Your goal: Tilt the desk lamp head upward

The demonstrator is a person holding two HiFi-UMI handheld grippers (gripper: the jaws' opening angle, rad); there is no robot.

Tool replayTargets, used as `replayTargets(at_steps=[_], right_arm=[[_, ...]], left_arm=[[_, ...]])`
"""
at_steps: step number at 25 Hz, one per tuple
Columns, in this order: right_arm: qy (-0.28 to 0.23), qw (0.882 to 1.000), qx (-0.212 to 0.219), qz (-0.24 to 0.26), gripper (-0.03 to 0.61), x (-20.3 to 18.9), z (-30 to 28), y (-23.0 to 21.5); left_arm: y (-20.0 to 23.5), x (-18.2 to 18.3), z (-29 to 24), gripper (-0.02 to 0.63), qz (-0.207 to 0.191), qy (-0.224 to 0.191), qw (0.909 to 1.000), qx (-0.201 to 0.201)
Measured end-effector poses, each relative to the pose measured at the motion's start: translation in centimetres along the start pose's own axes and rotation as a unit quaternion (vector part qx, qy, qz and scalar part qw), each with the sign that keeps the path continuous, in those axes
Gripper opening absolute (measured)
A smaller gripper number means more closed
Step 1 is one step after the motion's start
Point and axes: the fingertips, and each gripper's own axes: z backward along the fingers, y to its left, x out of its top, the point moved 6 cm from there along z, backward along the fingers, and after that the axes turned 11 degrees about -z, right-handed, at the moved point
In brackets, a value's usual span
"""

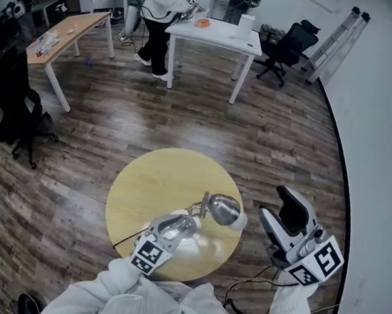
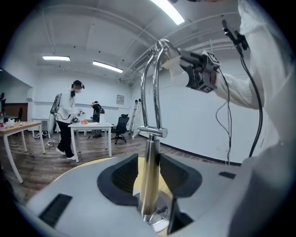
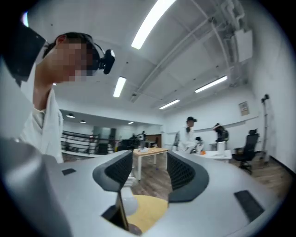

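A chrome desk lamp stands on the round yellow table (image 1: pixel 149 176) near its front right edge. Its shiny head (image 1: pixel 223 208) with a white bulb tip points right. My left gripper (image 1: pixel 179 226) is shut on the lamp's upright chrome post (image 2: pixel 149 180), low down near the base, and the pads press it from both sides. The curved lamp arm (image 2: pixel 150 78) rises above the jaws. My right gripper (image 1: pixel 272 202) hovers open beyond the table's right edge, a little apart from the lamp head, with nothing between its jaws. The white bulb (image 3: pixel 127 203) shows at the lower left of the right gripper view.
A white desk (image 1: pixel 215 34) and a wooden desk (image 1: pixel 63 33) stand at the back, and a person (image 1: pixel 158 11) is by the white one. Office chairs (image 1: pixel 14 108) (image 1: pixel 286 44), a ladder (image 1: pixel 335 38) and the white wall at right ring the wood floor. A cable (image 1: pixel 253 282) trails below my right gripper.
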Motion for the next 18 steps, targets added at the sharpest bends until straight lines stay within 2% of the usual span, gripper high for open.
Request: replayTargets(at_steps=[1, 3, 5, 7, 9, 10, 13, 15, 18], right_arm=[[-0.027, 0.998, -0.056, -0.005, 0.244, -0.5, 1.6, -1.1], [-0.059, 0.984, -0.164, -0.022, 0.244, -2.7, 4.9, -2.7], [-0.056, 0.964, -0.257, -0.046, 0.244, -6.6, 7.8, -3.8], [-0.029, 0.943, -0.32, -0.083, 0.219, -12.0, 9.3, -3.9], [0.0, 0.93, -0.342, -0.135, 0.073, -17.5, 9.2, -2.9], [0.016, 0.926, -0.34, -0.16, 0.052, -19.9, 8.6, -2.1], [0.061, 0.925, -0.322, -0.195, 0.029, -24.7, 6.0, 0.6], [0.08, 0.927, -0.31, -0.194, 0.014, -26.4, 4.1, 2.3], [0.093, 0.932, -0.299, -0.184, 0.014, -27.5, 2.2, 4.1]], left_arm=[[0.2, 0.1, 1.0, 0.137, 0.011, -0.01, 0.9999, 0.006], [0.6, 0.6, 2.9, 0.137, 0.045, -0.029, 0.9984, 0.02], [1.2, 0.7, 4.3, 0.137, 0.073, -0.039, 0.9958, 0.04], [1.6, 0.4, 5.1, 0.137, 0.083, -0.037, 0.9942, 0.056], [1.5, 0.0, 5.3, 0.135, 0.087, -0.03, 0.9942, 0.056], [1.3, -0.2, 5.3, 0.124, 0.089, -0.026, 0.9944, 0.051], [0.5, -0.6, 5.0, 0.097, 0.087, -0.01, 0.9954, 0.039], [0.0, -1.1, 5.1, 0.004, 0.077, 0.006, 0.9961, 0.042], [-0.5, -1.5, 5.4, 0.002, 0.079, 0.007, 0.9961, 0.039]])
